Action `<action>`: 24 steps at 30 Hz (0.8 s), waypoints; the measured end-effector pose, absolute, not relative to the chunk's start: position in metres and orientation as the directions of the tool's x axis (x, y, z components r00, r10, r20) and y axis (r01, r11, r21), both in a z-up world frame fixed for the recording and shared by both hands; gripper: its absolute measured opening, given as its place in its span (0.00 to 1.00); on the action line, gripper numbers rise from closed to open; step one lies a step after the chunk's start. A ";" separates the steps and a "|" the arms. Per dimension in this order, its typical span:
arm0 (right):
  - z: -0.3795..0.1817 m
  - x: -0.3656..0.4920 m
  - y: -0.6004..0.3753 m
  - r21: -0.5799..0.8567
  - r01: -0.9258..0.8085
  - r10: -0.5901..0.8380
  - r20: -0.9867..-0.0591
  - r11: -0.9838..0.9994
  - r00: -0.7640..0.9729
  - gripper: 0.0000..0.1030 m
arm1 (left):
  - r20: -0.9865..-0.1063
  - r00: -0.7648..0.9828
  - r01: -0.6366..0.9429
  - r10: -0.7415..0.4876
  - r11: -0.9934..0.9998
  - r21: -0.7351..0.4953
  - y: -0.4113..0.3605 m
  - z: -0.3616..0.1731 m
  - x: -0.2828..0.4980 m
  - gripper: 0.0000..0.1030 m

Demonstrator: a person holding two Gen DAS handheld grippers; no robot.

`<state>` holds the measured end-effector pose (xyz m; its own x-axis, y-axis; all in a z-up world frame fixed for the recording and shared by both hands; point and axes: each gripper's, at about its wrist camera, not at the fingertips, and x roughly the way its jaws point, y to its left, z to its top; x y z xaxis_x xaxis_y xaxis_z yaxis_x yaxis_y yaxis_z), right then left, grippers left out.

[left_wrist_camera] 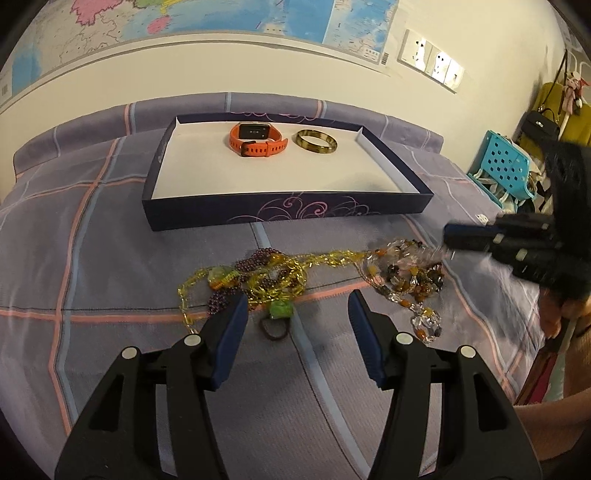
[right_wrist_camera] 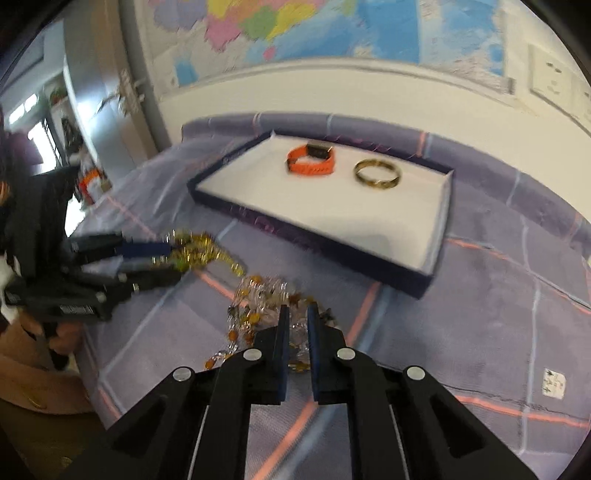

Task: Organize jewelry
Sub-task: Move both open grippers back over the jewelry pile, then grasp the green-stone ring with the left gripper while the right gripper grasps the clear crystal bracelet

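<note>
A shallow dark blue tray [left_wrist_camera: 280, 212] with a white floor lies on the bed; it also shows in the right wrist view [right_wrist_camera: 321, 243]. In it lie an orange watch [left_wrist_camera: 256, 141] [right_wrist_camera: 311, 159] and a gold bangle [left_wrist_camera: 316, 141] [right_wrist_camera: 376, 173]. In front of the tray lies a tangle of yellow and purple bead necklaces [left_wrist_camera: 258, 278] [right_wrist_camera: 195, 251] with a green pendant [left_wrist_camera: 281, 309]. My left gripper [left_wrist_camera: 297, 308] is open just above and before it. My right gripper [right_wrist_camera: 298, 314] [left_wrist_camera: 448, 240] is shut on an amber and clear bead necklace [left_wrist_camera: 410, 275] [right_wrist_camera: 258, 299].
A purple plaid bedspread [left_wrist_camera: 110, 258] covers the bed. A wall with a map [left_wrist_camera: 184, 22] stands behind the tray. A turquoise perforated basket [left_wrist_camera: 502, 166] and bags stand at the right of the bed. A small dark ring [left_wrist_camera: 273, 328] lies by the green pendant.
</note>
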<state>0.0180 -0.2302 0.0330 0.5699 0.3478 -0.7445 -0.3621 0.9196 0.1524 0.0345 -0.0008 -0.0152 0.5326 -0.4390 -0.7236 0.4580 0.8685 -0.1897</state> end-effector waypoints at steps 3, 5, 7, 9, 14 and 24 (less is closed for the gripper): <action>0.051 0.014 -0.242 0.192 -0.344 0.373 -0.702 0.919 0.607 0.08 | -0.724 0.528 0.463 -0.443 0.865 -0.193 -0.002 -0.016 0.032 0.54; 0.063 0.011 -0.251 0.224 -0.339 0.397 -0.669 0.914 0.628 0.08 | -0.725 0.528 0.469 -0.442 0.864 -0.185 -0.004 -0.016 0.030 0.54; 0.071 0.008 -0.257 0.240 -0.330 0.404 -0.647 0.913 0.646 0.08 | -0.726 0.530 0.475 -0.438 0.862 -0.174 -0.006 -0.016 0.028 0.54; 0.071 0.009 -0.259 0.244 -0.323 0.402 -0.649 0.914 0.646 0.08 | -0.726 0.532 0.487 -0.435 0.859 -0.157 -0.009 -0.016 0.024 0.54; 0.047 0.007 -0.259 0.258 -0.305 0.395 -0.701 0.917 0.594 0.08 | -0.731 0.539 0.496 -0.419 0.859 -0.127 -0.008 -0.016 0.018 0.54; 0.003 -0.012 -0.248 0.279 -0.340 0.420 -0.772 0.898 0.477 0.08 | -0.755 0.503 0.472 -0.421 0.865 -0.168 0.006 -0.024 0.028 0.47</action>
<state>-0.0124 -0.2479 0.0034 0.4774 0.4203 -0.7716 -0.3405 0.8981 0.2786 0.0280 0.0059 -0.0238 0.5026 -0.4210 -0.7551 0.4724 0.8653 -0.1679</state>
